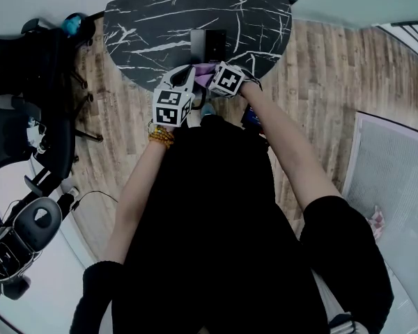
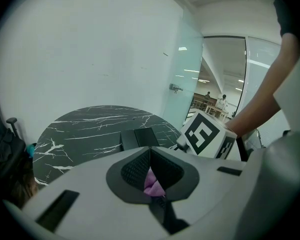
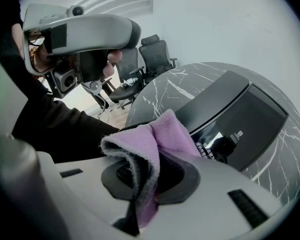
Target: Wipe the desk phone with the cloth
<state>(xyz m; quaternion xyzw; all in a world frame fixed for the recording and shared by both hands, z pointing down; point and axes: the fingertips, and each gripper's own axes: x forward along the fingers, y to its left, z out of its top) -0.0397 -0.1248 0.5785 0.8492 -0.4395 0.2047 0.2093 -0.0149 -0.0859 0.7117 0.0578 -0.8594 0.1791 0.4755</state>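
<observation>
The dark desk phone (image 1: 207, 45) lies on the near half of a round black marble table (image 1: 146, 19). A purple cloth (image 1: 203, 75) hangs just in front of it at the table's near edge, stretched between both grippers. My left gripper (image 1: 187, 79) is shut on one corner of the cloth (image 2: 152, 184), with the phone (image 2: 139, 136) beyond its jaws. My right gripper (image 1: 212, 74) is shut on a thick fold of the cloth (image 3: 160, 139), close above the phone's glossy screen (image 3: 242, 121). The two grippers sit side by side, almost touching.
Black office chairs (image 1: 28, 82) stand left of the table on the wood floor (image 1: 320, 82). A white panel (image 1: 397, 186) lies at the right. A glass wall (image 2: 190, 74) rises behind the table.
</observation>
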